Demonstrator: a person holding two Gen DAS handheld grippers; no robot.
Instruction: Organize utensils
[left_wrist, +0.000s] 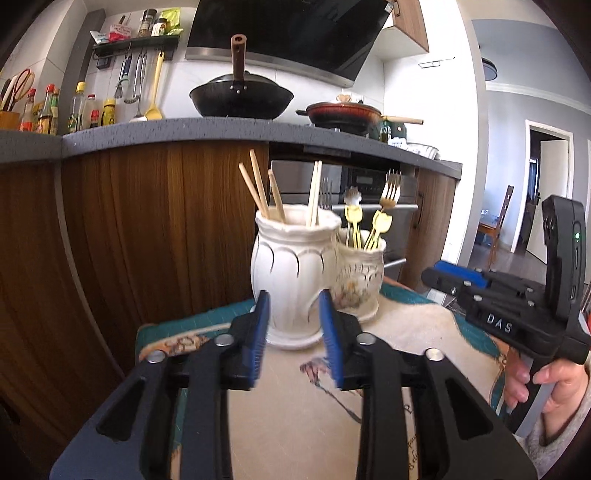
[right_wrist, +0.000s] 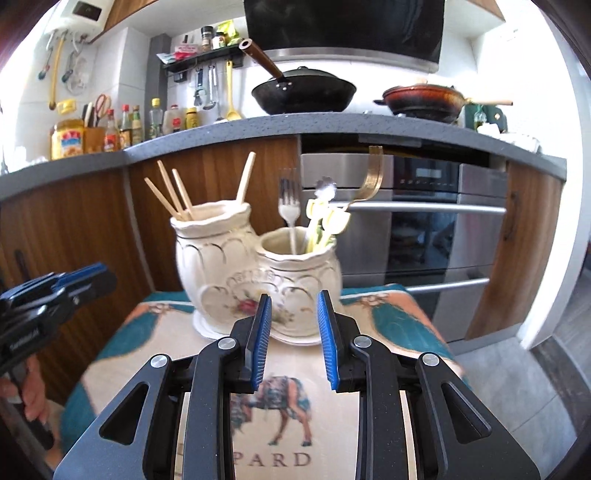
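A tall white ceramic jar (left_wrist: 291, 266) (right_wrist: 210, 258) holds several wooden chopsticks (left_wrist: 258, 188) (right_wrist: 173, 192). Touching its right side, a shorter white jar with a flower print (left_wrist: 360, 273) (right_wrist: 299, 273) holds a silver fork (right_wrist: 290, 206), gold forks (left_wrist: 389, 192) (right_wrist: 371, 177) and gold tulip-handled pieces (left_wrist: 380, 221) (right_wrist: 328, 218). Both jars stand on white saucers on a small table. My left gripper (left_wrist: 293, 325) is open and empty just before the tall jar. My right gripper (right_wrist: 293, 325) is open and empty just before the short jar; it also shows at the right of the left wrist view (left_wrist: 454, 273).
The small table carries a printed cloth (right_wrist: 280, 406) with teal corners. Behind stands a wood-front kitchen counter (left_wrist: 155, 134) with bottles, a black wok (left_wrist: 240, 96) and a red pan (right_wrist: 424, 98). A steel oven (right_wrist: 424, 221) is at the back right.
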